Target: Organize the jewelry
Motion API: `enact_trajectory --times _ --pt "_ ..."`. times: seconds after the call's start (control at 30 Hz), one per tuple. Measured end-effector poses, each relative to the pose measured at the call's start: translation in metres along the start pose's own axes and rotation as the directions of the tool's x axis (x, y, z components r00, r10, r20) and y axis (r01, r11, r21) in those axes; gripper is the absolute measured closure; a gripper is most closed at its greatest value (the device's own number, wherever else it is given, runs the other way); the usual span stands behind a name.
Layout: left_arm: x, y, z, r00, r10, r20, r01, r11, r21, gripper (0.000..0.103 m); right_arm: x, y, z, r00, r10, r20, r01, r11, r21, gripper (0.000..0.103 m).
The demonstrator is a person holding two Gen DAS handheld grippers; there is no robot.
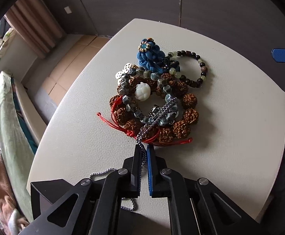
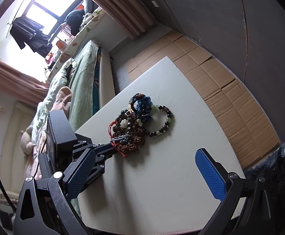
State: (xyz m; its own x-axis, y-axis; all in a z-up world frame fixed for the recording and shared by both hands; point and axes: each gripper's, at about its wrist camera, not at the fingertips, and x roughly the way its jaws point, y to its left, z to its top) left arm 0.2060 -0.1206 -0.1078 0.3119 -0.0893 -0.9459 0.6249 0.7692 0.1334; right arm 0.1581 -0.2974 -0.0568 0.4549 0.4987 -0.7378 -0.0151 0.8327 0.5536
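The silver chain (image 1: 158, 117) lies draped over the jewelry pile (image 1: 156, 98) at the centre of the white surface (image 1: 230, 127). The chain's 6 o'clock end is pinched by the left tool (image 1: 143, 150), fingers pressed together on it. The right tool (image 2: 144, 174) hangs at 5 o'clock of the pile, fingers spread wide, holding nothing.

Jewelry pile (image 1: 154, 98) heaped mid-table (image 1: 230, 117), blocked straight path across. Left gripper (image 1: 144, 148) closed on silver chain (image 1: 142, 135) at pile's near edge, barred approach there. Bare tabletop lay right of pile and toward near corner; right gripper (image 2: 142, 168) hung spread over it.
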Motion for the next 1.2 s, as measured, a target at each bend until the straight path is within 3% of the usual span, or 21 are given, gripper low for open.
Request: enact_trajectory --times 0.33,0.57,0.7,0.93,1.07,1.2 --pt "-0.042 0.005 -0.009 0.994 0.045 0.101 -0.033 0.992 -0.126 0.101 0.003 -0.001 -0.001 1.000 0.000 -0.010 0.000 1.000 -0.002 0.000" --pt "-0.100 0.015 -0.013 0.973 0.094 0.211 -0.050 0.977 -0.205 0.101 0.015 0.004 -0.003 1.000 0.008 -0.027 -0.008 1.000 0.000 0.001" --pt "-0.132 0.018 -0.013 0.956 0.126 0.266 -0.065 0.971 -0.228 0.101 0.025 0.001 0.000 0.999 0.039 -0.030 -0.038 0.999 0.032 0.019" --pt "-0.191 0.027 -0.014 0.911 0.191 0.365 -0.092 0.958 -0.272 0.101 0.049 0.001 0.006 0.992 0.111 -0.053 -0.104 0.989 0.107 0.051" --pt "-0.231 0.035 -0.013 0.876 0.230 0.424 -0.105 0.949 -0.297 0.101 0.057 0.006 0.009 0.989 0.137 -0.054 -0.129 0.984 0.126 0.053" --pt "-0.272 0.039 -0.014 0.835 0.269 0.480 -0.120 0.940 -0.318 0.101 0.058 0.001 0.017 0.994 0.107 -0.031 -0.102 0.984 0.143 0.053"
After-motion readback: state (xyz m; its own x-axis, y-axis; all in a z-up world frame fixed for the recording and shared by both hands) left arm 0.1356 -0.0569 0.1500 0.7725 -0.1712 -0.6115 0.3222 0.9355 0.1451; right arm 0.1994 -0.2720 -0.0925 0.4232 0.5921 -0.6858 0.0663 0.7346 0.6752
